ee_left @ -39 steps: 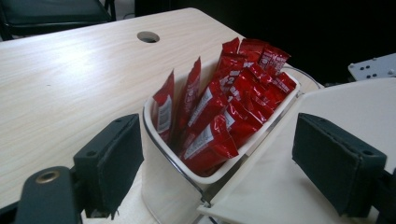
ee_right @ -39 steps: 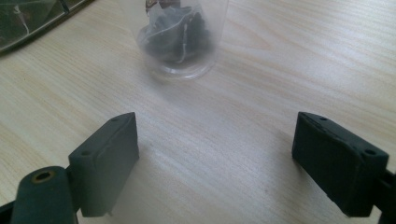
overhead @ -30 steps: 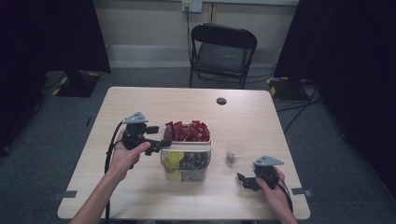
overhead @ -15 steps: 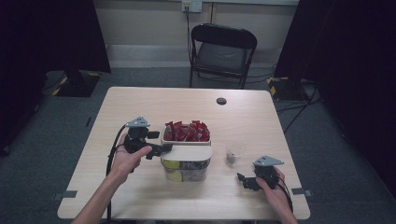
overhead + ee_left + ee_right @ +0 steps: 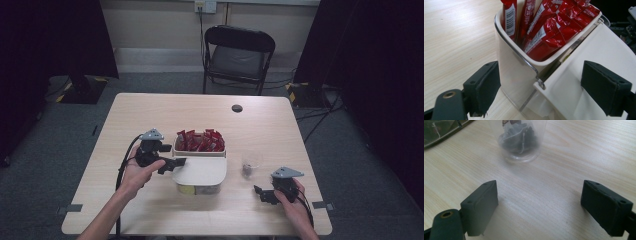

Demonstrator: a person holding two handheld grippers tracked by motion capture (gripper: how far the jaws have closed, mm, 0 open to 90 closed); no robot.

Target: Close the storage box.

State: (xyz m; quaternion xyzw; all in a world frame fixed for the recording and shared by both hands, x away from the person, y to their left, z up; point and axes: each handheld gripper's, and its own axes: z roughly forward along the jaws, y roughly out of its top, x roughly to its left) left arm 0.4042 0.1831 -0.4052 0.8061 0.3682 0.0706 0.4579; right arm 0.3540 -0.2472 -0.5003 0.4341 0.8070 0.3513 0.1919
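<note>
A white box stands mid-table, its back compartment packed with upright red packets (image 5: pixel 200 141) (image 5: pixel 549 32). A white hinged lid (image 5: pixel 200 171) (image 5: pixel 594 55) lies flat over the front compartment. My left gripper (image 5: pixel 175 165) (image 5: pixel 544 87) is open at the box's left side, its jaws straddling the corner where the lid meets the back compartment's wall (image 5: pixel 511 75), without pinching it. A clear plastic cup (image 5: pixel 251 162) (image 5: pixel 520 140) with a dark tea bag inside stands to the right of the box. Near the front right edge, my right gripper (image 5: pixel 261 194) (image 5: pixel 546 207) is open and empty, pointing at the cup.
A small black round disc (image 5: pixel 237 108) lies at the back of the light wooden table (image 5: pixel 150 115). A black folding chair (image 5: pixel 239 55) stands behind the table. Cables trail from both grippers toward the front edge.
The white lid has come down over the front compartment, hiding the dark and yellow contents seen before. My left gripper has shifted slightly toward the front with it. The right gripper has stayed put.
</note>
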